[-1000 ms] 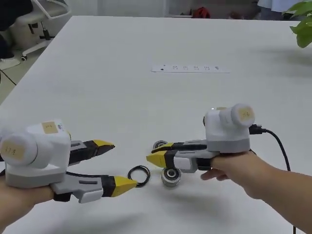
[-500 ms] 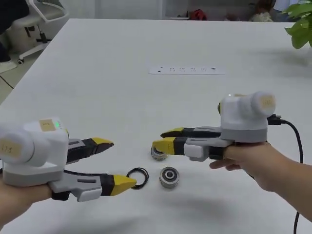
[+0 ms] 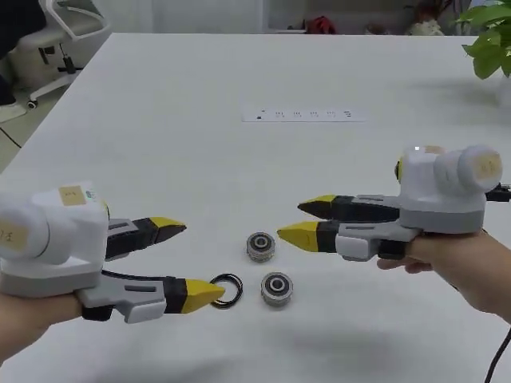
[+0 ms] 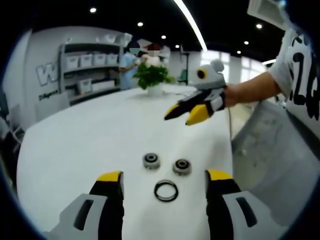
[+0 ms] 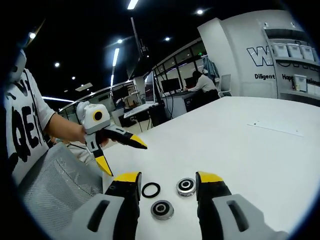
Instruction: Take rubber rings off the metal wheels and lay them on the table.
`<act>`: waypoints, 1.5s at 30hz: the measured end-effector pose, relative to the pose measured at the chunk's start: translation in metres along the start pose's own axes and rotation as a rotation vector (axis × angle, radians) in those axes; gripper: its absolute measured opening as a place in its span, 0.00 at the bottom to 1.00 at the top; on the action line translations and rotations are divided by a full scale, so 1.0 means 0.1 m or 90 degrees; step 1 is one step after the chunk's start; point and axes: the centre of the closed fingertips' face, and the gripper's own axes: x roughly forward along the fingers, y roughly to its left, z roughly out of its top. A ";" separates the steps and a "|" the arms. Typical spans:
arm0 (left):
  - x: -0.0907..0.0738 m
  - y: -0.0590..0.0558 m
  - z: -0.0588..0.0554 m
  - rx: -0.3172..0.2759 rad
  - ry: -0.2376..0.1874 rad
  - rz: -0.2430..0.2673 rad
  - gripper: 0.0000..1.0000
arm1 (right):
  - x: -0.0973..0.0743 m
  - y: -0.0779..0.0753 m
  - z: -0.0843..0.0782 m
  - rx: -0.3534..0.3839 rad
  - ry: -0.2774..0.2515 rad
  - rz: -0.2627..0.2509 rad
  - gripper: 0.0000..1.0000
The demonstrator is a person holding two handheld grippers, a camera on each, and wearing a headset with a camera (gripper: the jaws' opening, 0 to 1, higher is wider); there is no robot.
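Ring (image 3: 227,289) lay freed on worktop (image 3: 239,175); near wheel (image 3: 277,289), far wheel (image 3: 261,246) seemingly still ringed; I held left gripper (image 3: 198,262), right gripper (image 3: 294,222) open, empty.

My workplace: a large white table (image 3: 200,152) in a bright open office.
Beyond its far left corner stands a white office chair (image 3: 68,28), and at the far right corner a green plant (image 3: 485,44). A flat socket strip (image 3: 303,116) lies on its far half. Around I see shelves (image 4: 87,70) with white boxes, desks with monitors (image 5: 172,90), and a dark ceiling with lamp strips (image 4: 190,22).
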 end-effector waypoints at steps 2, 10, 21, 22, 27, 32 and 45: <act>0.00 0.00 0.00 0.005 0.001 0.000 0.70 | -0.03 0.00 -0.02 -0.009 0.004 -0.004 0.43; -0.02 0.01 0.00 0.013 0.006 0.001 0.73 | -0.14 0.01 -0.11 -0.041 0.017 -0.012 0.49; -0.06 0.03 -0.01 0.021 0.011 0.009 0.76 | -0.29 -0.02 -0.30 -0.067 0.047 -0.024 0.57; -0.06 0.03 -0.02 0.023 0.012 0.009 0.76 | -0.31 -0.03 -0.31 -0.065 0.049 -0.027 0.58; -0.09 0.04 -0.03 0.022 0.012 0.014 0.77 | -0.40 -0.05 -0.39 -0.065 0.056 -0.039 0.61; -0.12 0.04 -0.05 0.021 0.014 0.019 0.77 | -0.46 -0.06 -0.46 -0.062 0.064 -0.047 0.64; -0.15 0.02 -0.10 0.035 0.025 0.024 0.79 | -0.56 -0.04 -0.56 -0.061 0.077 -0.057 0.68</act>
